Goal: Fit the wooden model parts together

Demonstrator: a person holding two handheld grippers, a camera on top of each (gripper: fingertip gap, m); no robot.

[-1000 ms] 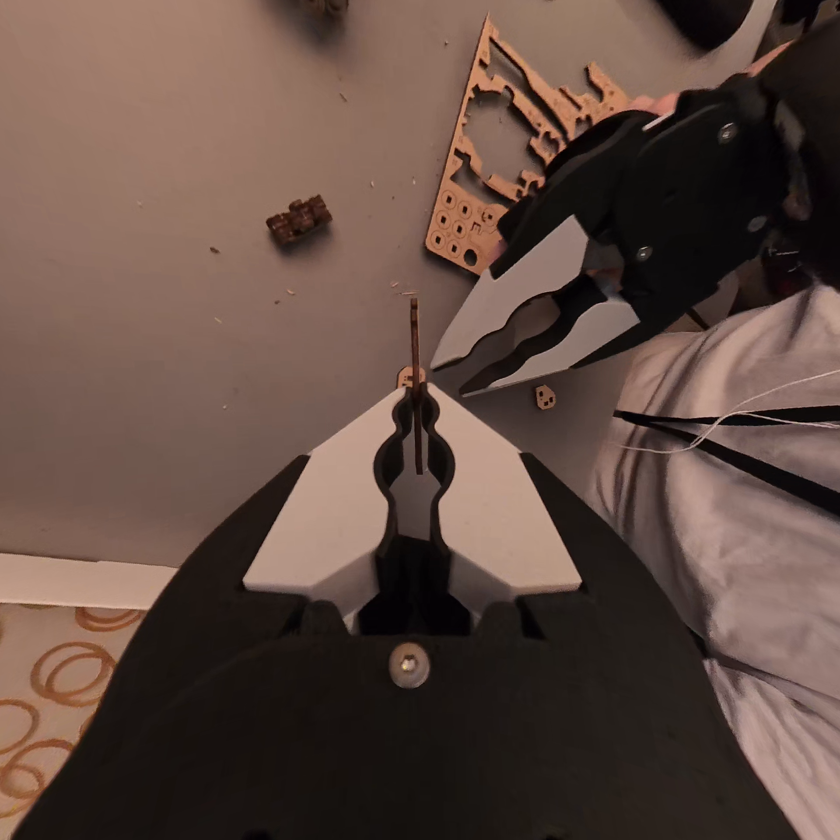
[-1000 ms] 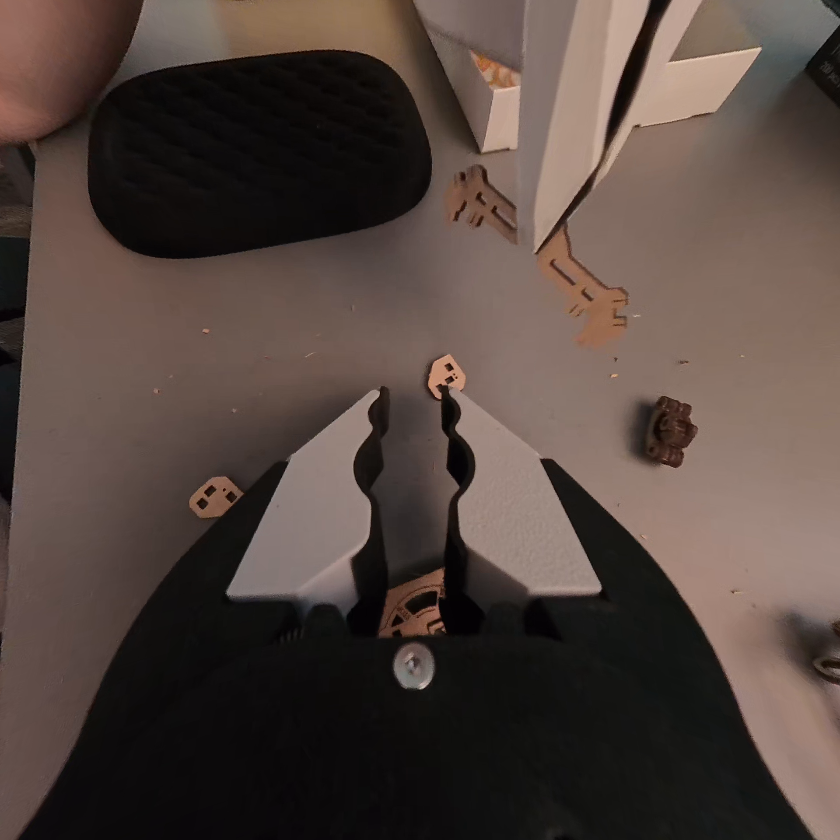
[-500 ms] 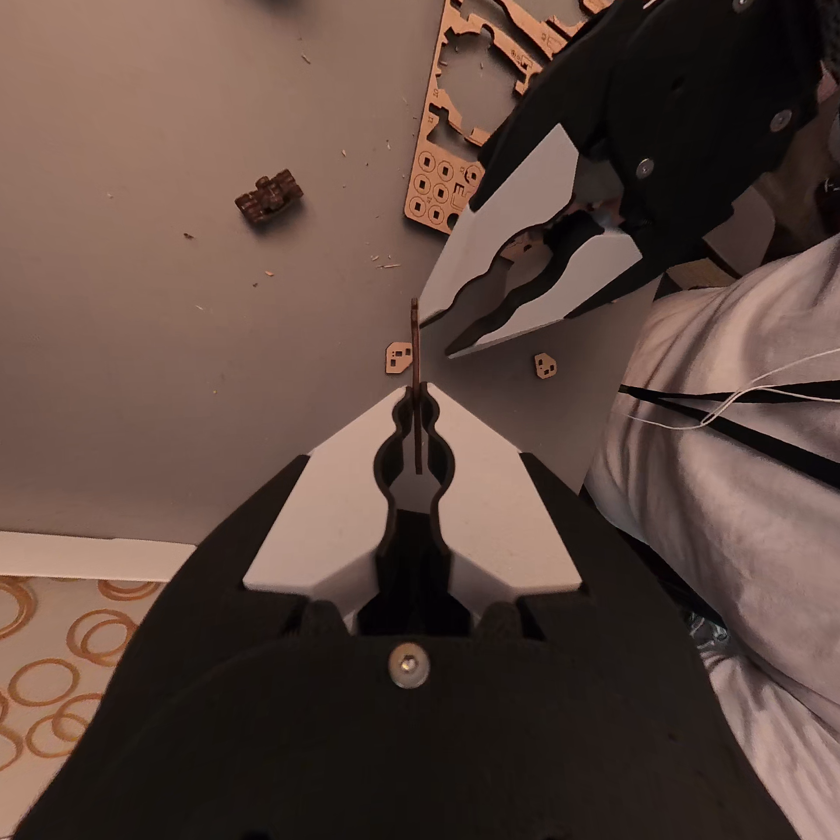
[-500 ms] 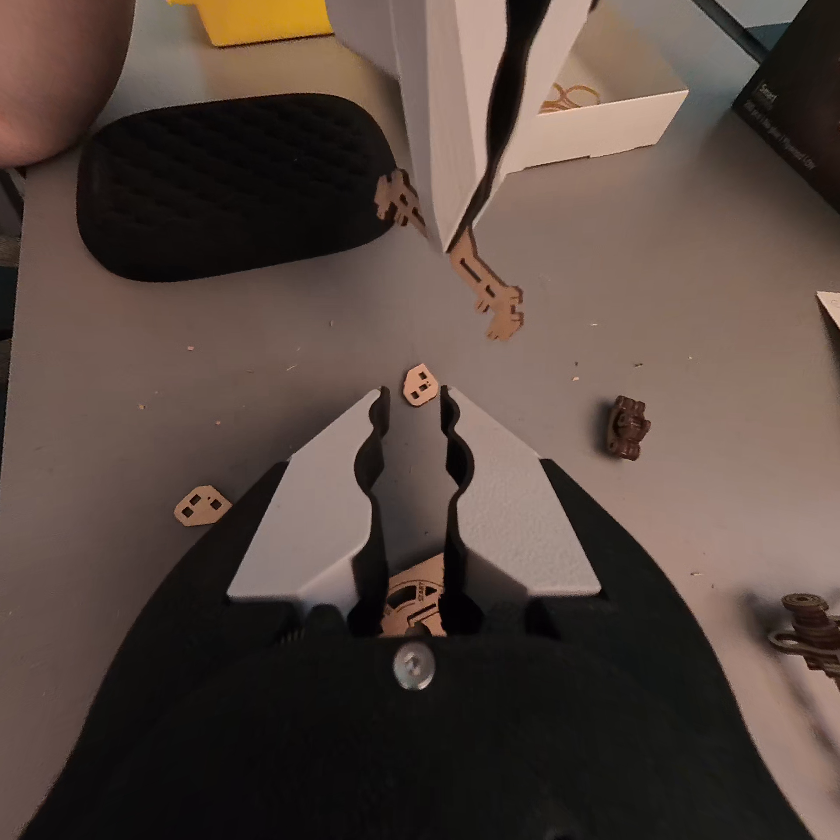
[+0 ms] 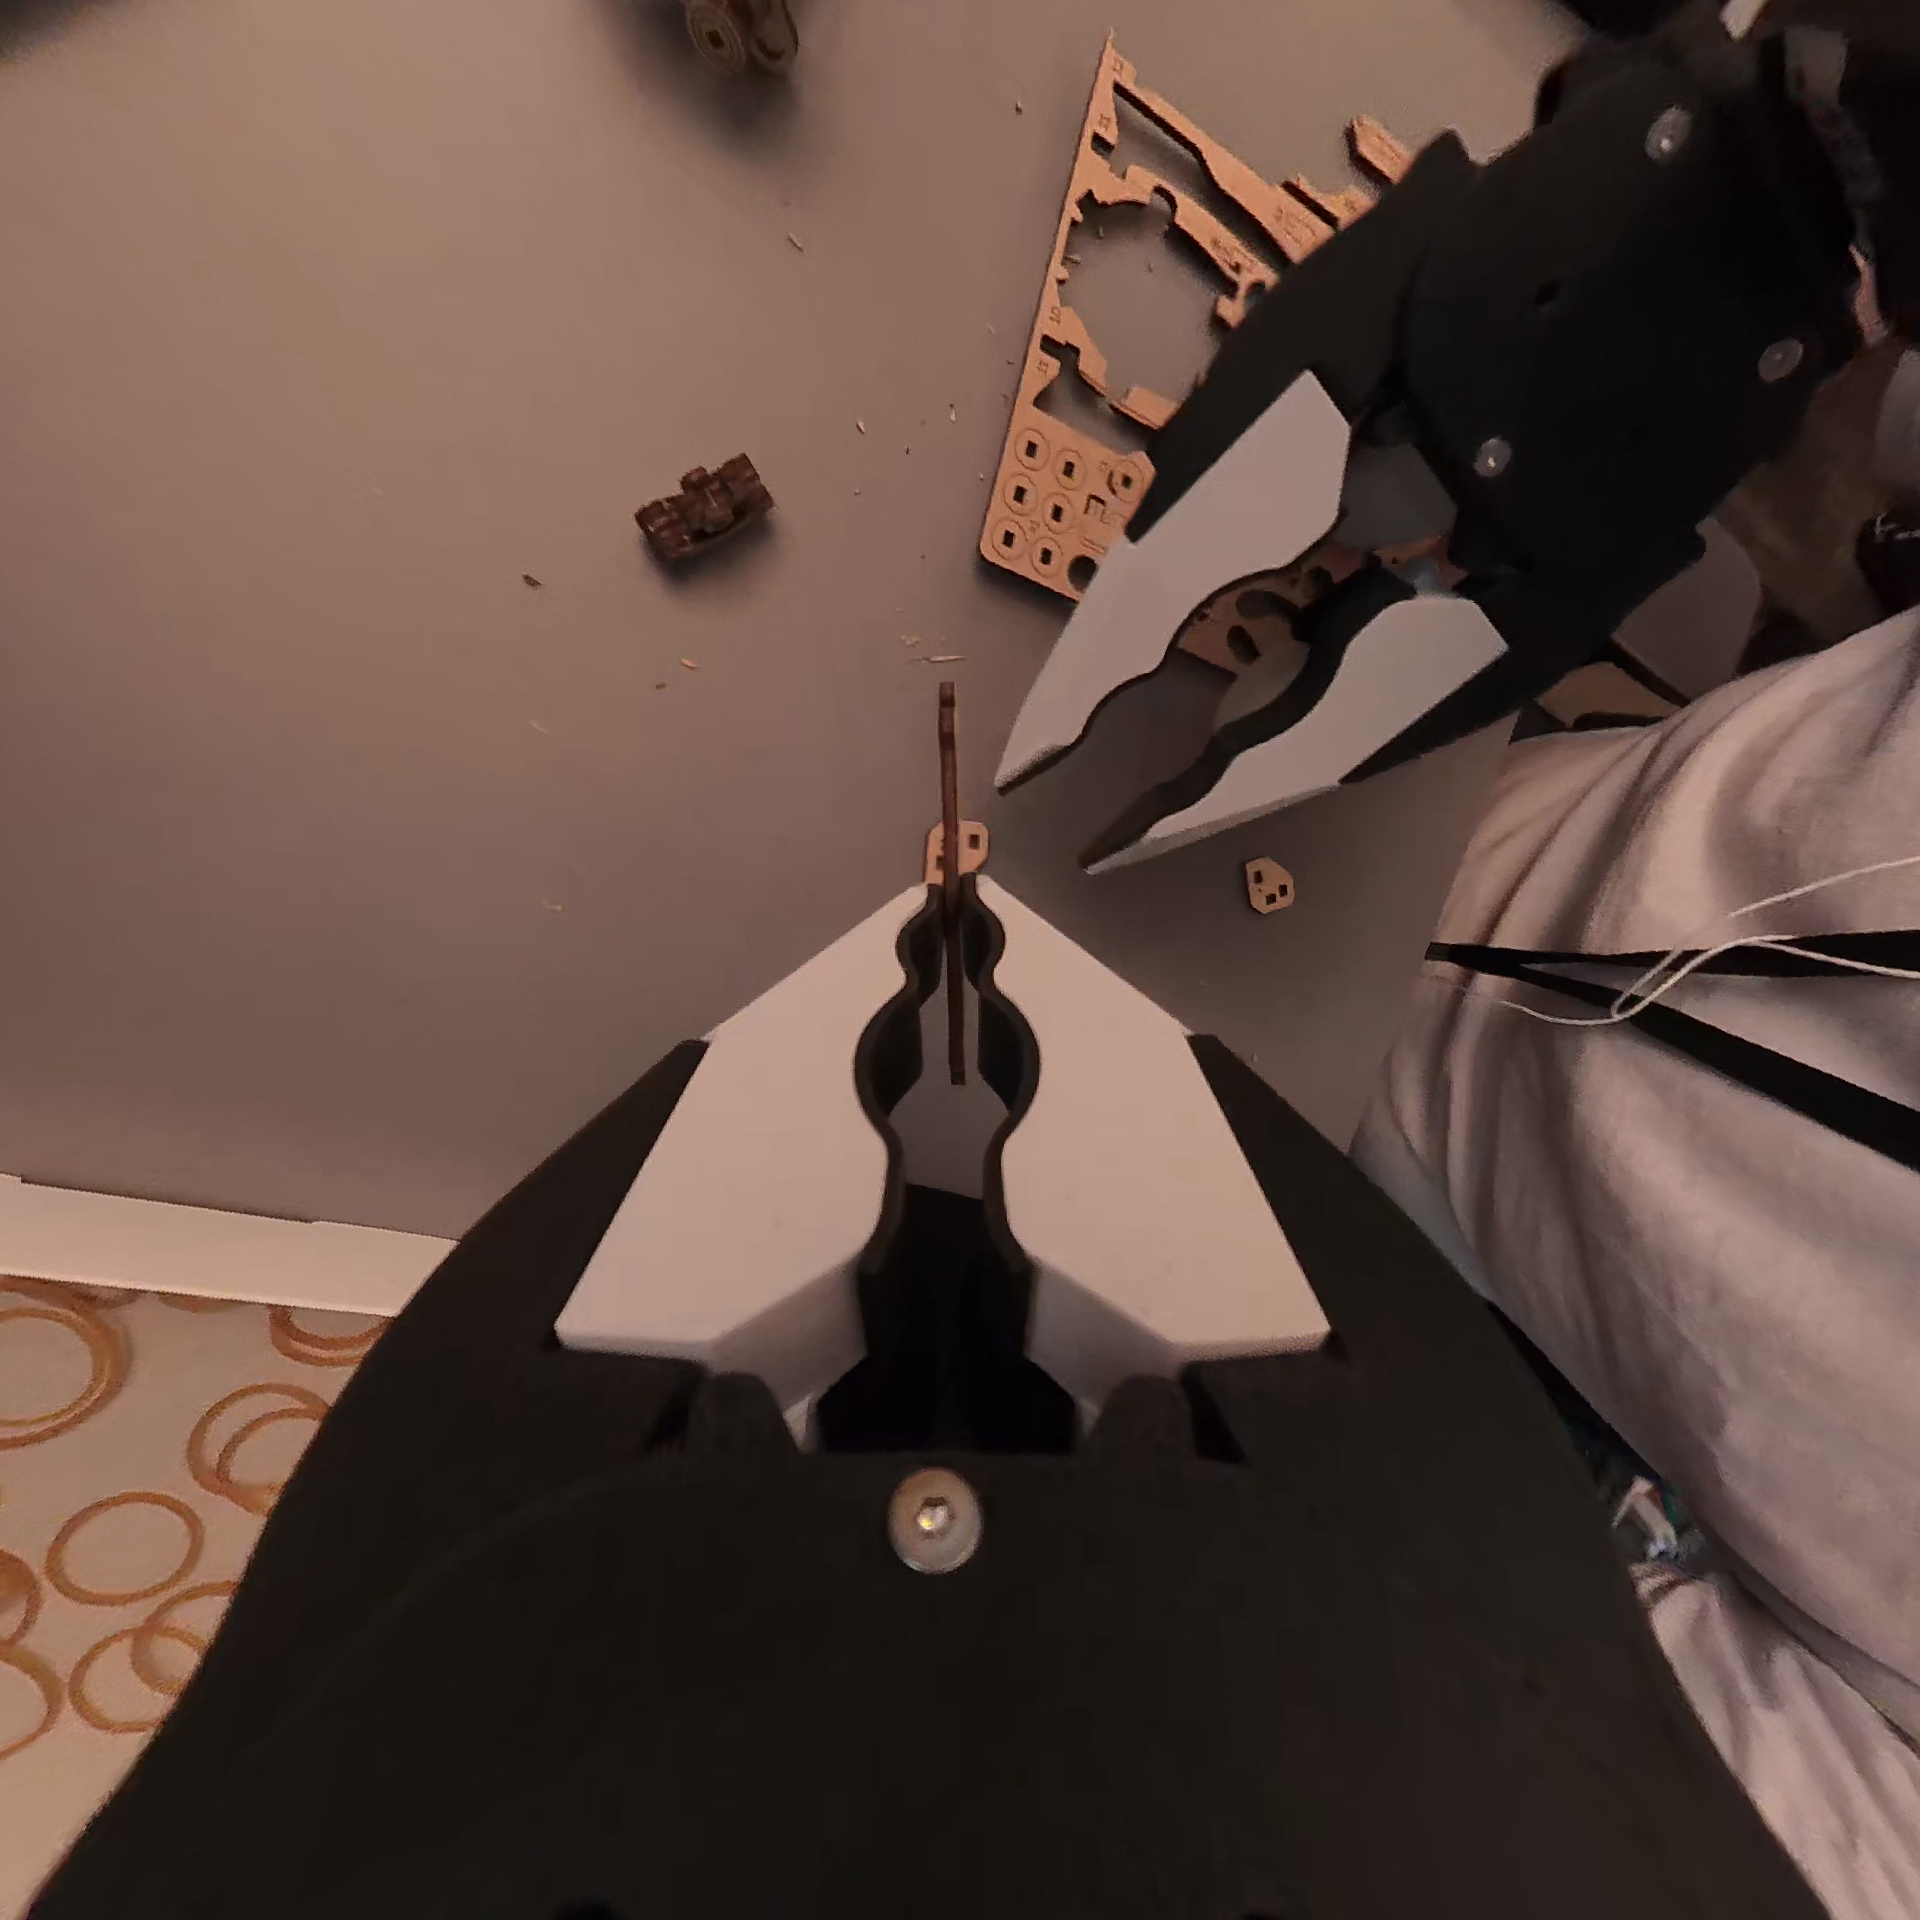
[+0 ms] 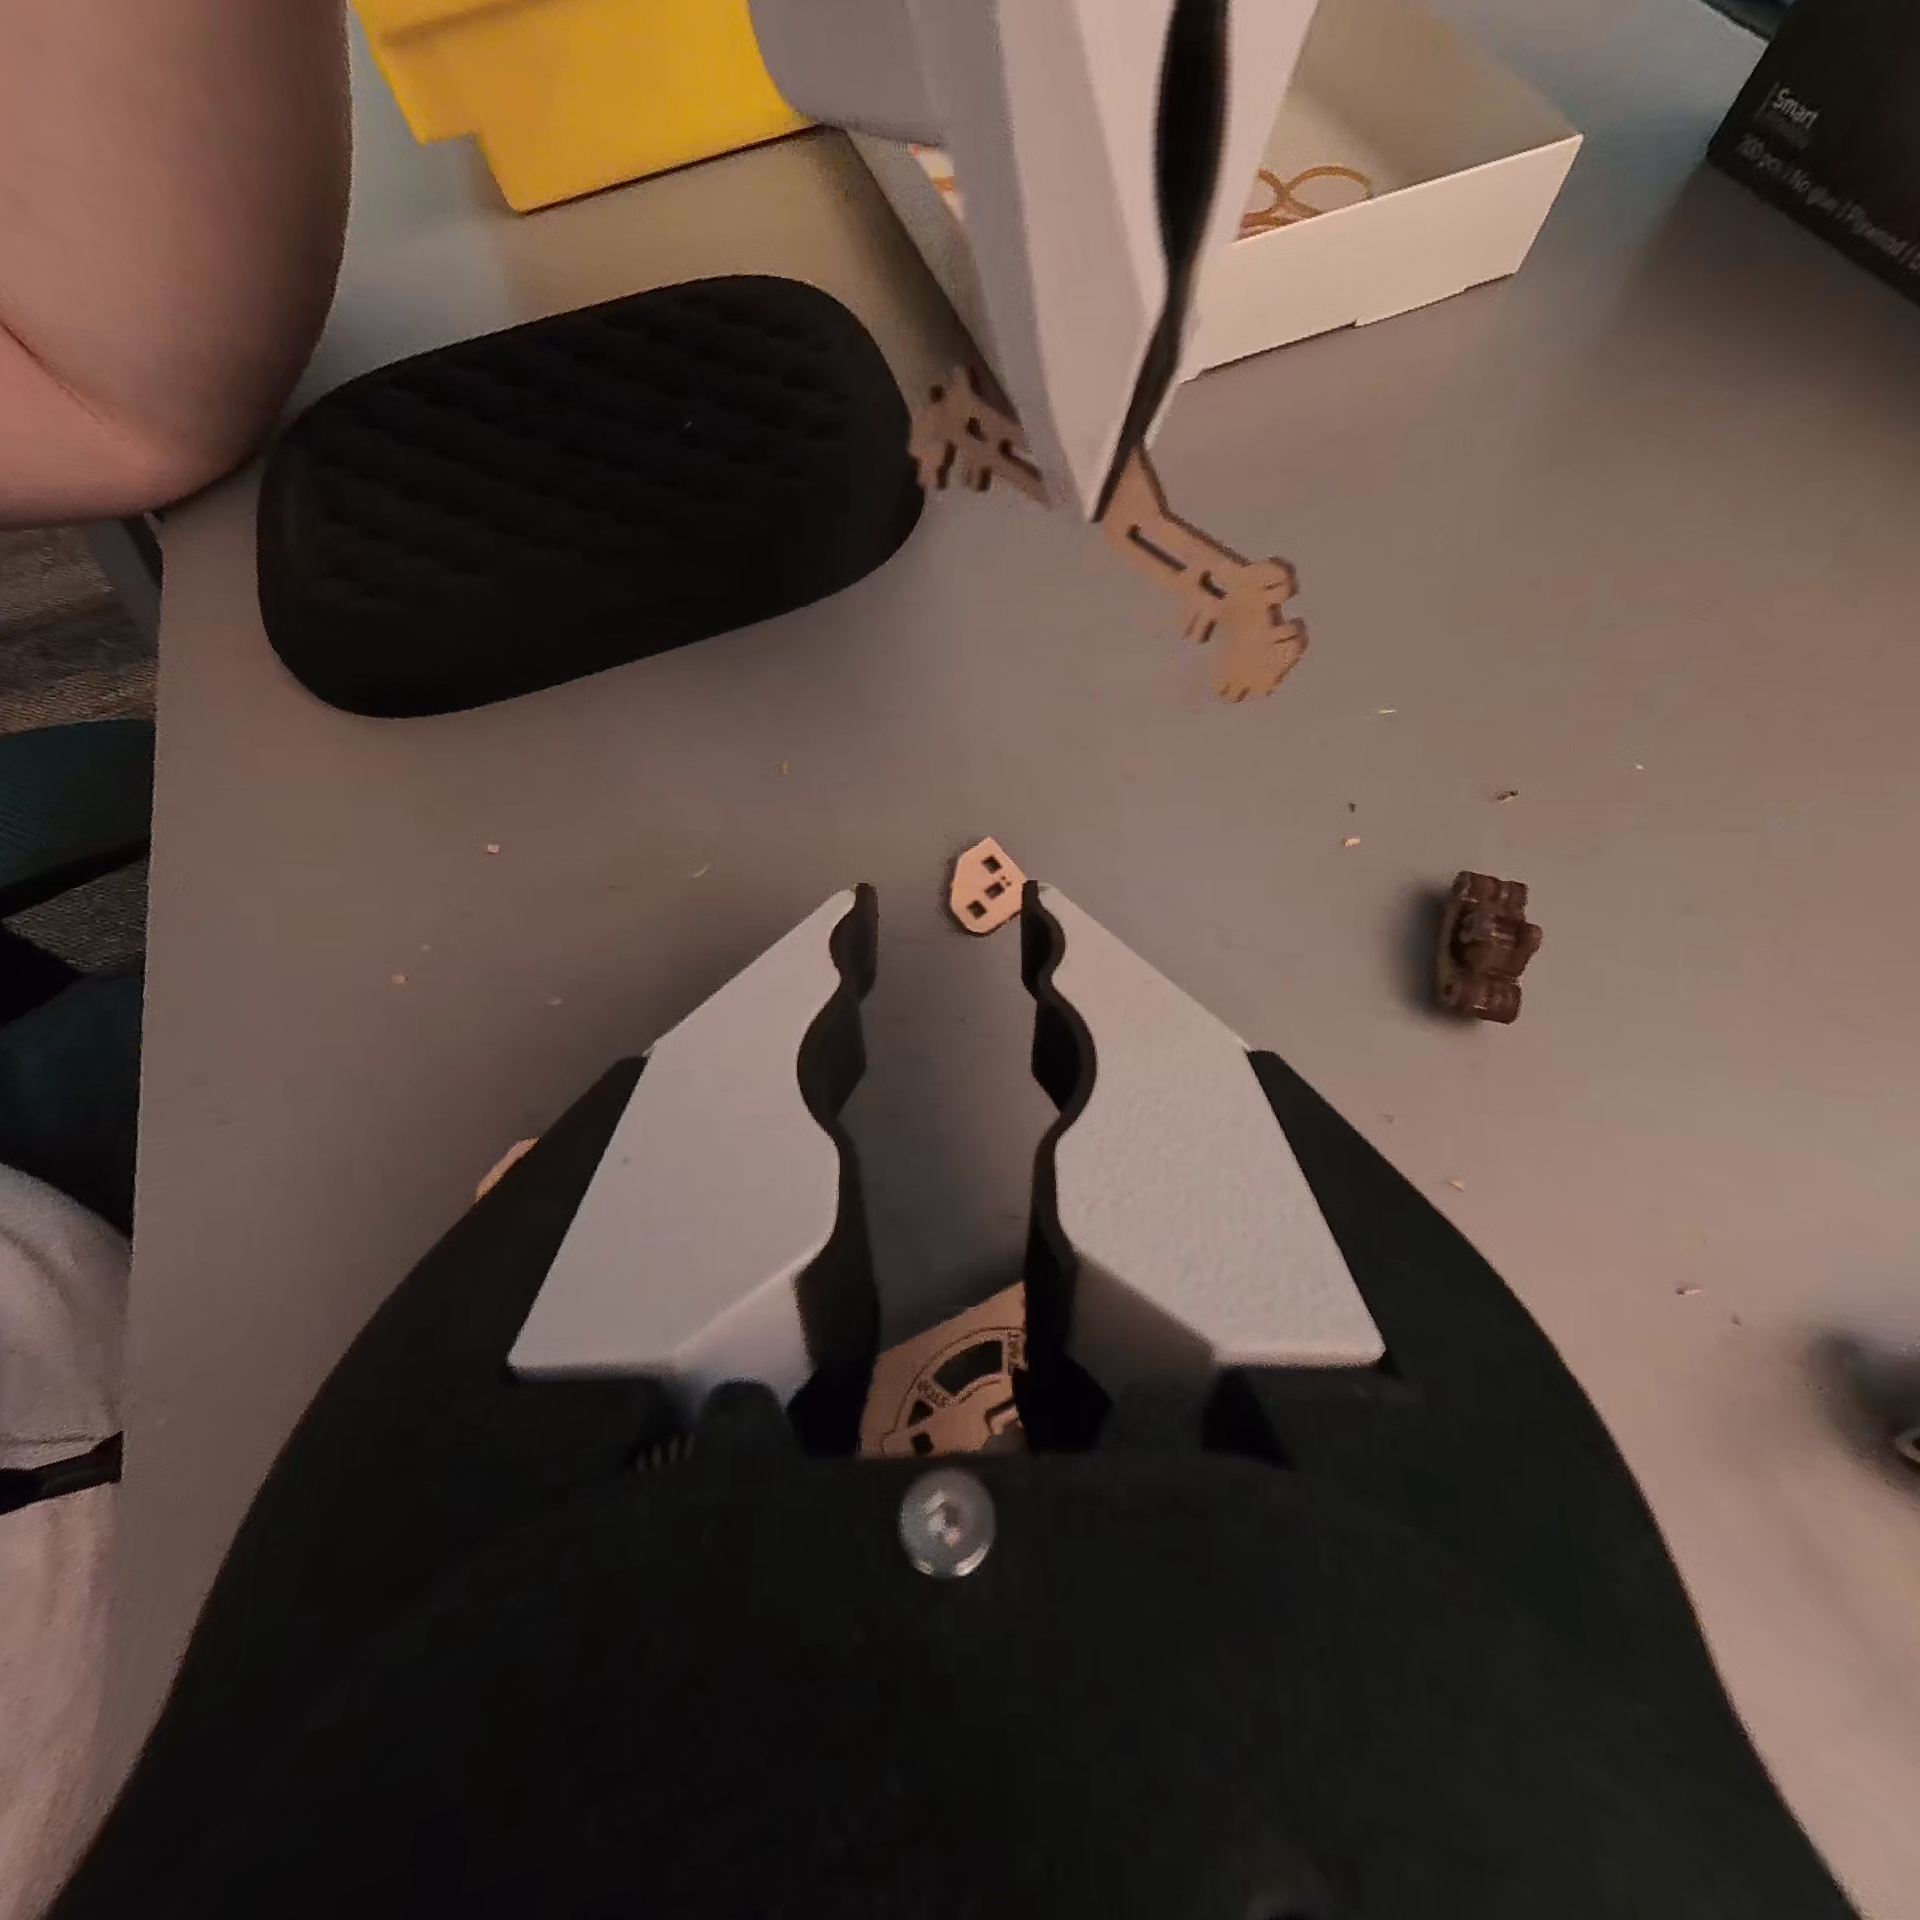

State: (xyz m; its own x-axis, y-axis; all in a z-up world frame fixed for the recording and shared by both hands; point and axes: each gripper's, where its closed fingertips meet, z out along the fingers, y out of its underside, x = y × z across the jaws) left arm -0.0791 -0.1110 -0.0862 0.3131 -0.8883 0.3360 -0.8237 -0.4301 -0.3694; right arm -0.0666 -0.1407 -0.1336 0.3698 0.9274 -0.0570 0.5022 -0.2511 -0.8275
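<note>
2 claws, 2 small tabs

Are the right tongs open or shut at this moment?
Open. The right tongs show a clear gap between their grey tips, with bare grey table visible between them and nothing gripped.

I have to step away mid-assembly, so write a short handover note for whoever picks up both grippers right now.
Left gripper: shut on a thin slotted wooden strip, held edge-on above the grey table.
Right gripper: open, empty, hovering low with a small tan wooden tab just beyond its fingers.
Second small tab lies near the table edge; dark assembled block to the right; punched-out parts sheet farther back.
Done: strip picked up.
Left: probably pick up the tab and fit it to the strip; nothing is joined yet.
</note>
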